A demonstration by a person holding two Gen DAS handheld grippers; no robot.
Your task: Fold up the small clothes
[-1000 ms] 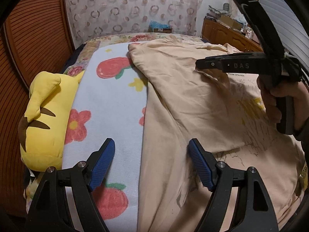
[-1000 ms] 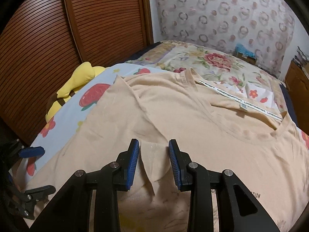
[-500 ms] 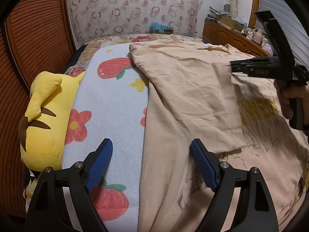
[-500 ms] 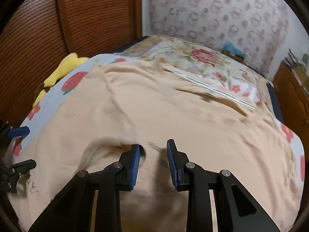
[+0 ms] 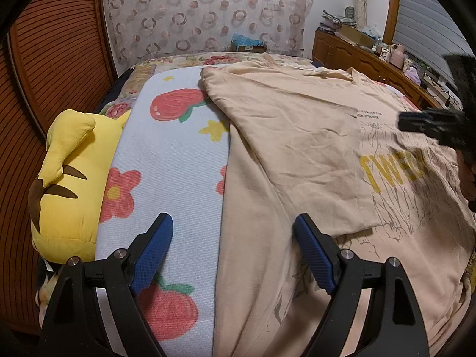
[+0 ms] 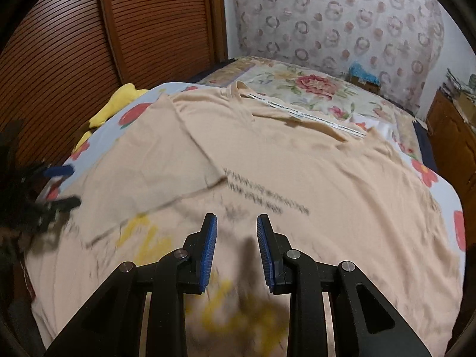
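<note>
Plush toy: I see a yellow plush (image 5: 68, 175) with brown stripes at 9 o'clock in my left wrist view, wedged between the wooden slatted wall and the blanket.
Blanket: a pale blue blanket (image 5: 166, 160) printed with strawberries, flowers and stars, bare at the 10 o'clock side, with the shirt's edge lying on it.
Left gripper: my left gripper (image 5: 232, 253) has its jaws wide apart, nothing between them; they have just been opening a little. It hangs over the shirt's left folded edge at 6 o'clock.
T-shirt: the peach T-shirt (image 5: 297, 136) lies spread on the bed, collar toward 12 o'clock, its left side and sleeve already folded in over the front.
Handling: I judge it light, limp cotton that will sag and drag rather than hold a line, and is not fragile. I would pinch a hem or folded edge, both layers together, not the flat middle.
Writing: large yellow letters (image 5: 395, 166) on the chest, upside down and half covered; I cannot read them. Two small dark lines (image 5: 369, 113) above them are also too small. A printed strip (image 6: 309, 116) inside the collar is unreadable.
Right gripper: my right gripper (image 6: 236, 253) has a narrow gap between its pads and holds nothing; it hovers over the printed chest at 6 o'clock in its own blurred view.
</note>
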